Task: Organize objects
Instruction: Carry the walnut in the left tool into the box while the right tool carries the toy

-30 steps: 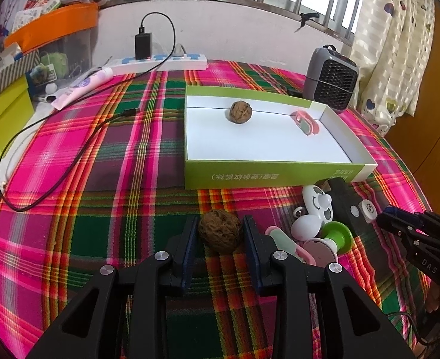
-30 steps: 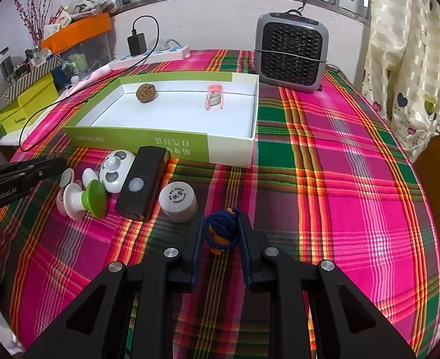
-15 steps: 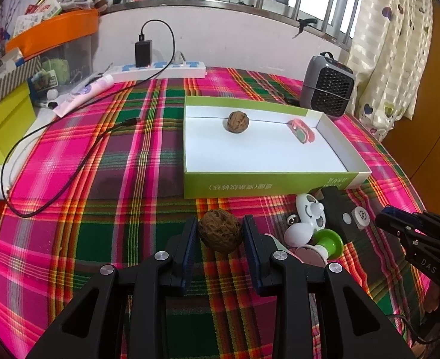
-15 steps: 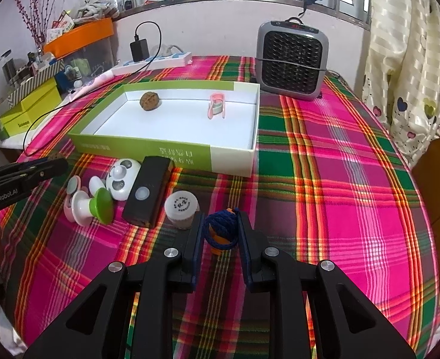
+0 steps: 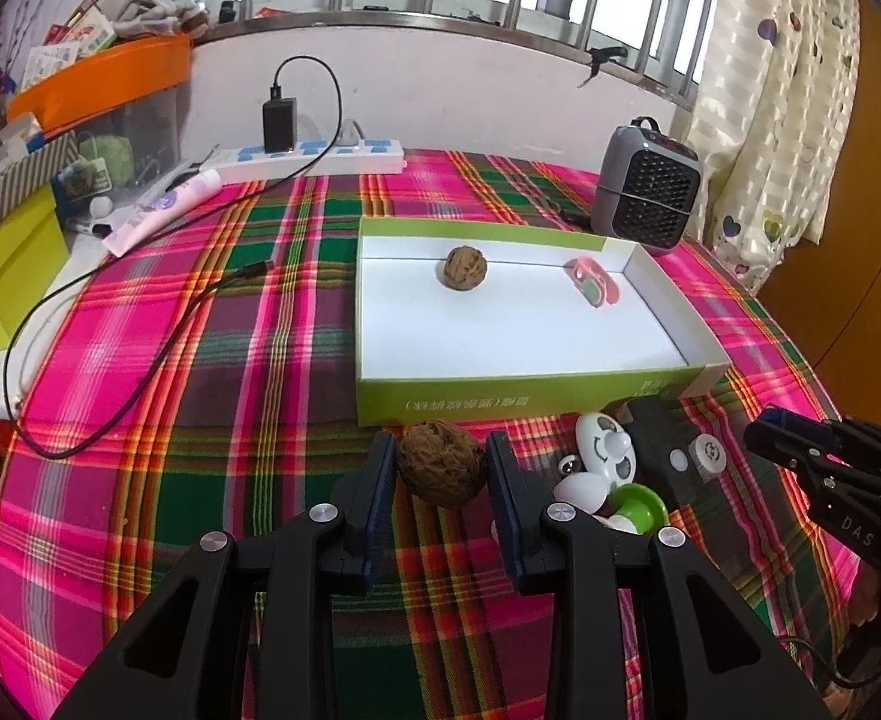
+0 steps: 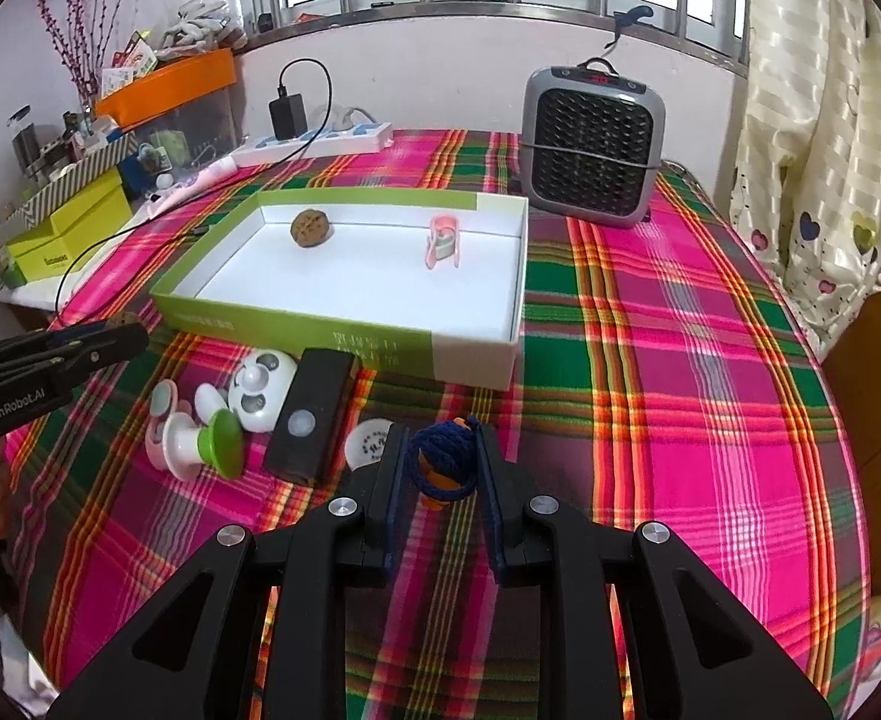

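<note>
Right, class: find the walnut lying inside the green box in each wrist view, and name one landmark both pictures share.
Left wrist view: the walnut lies by the far wall of the green box, above centre.
Right wrist view: the walnut sits in the box's far left corner, upper left of centre.
Shared landmark: the grey heater.

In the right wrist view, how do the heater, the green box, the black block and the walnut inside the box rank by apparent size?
1. Green box
2. Heater
3. Black block, though it lies nearer the camera, so its true rank against the heater is unsure
4. Walnut inside the box

Two walnuts [image 5: 441, 471], one box [image 5: 530, 393], one heater [image 5: 646, 189]
</note>
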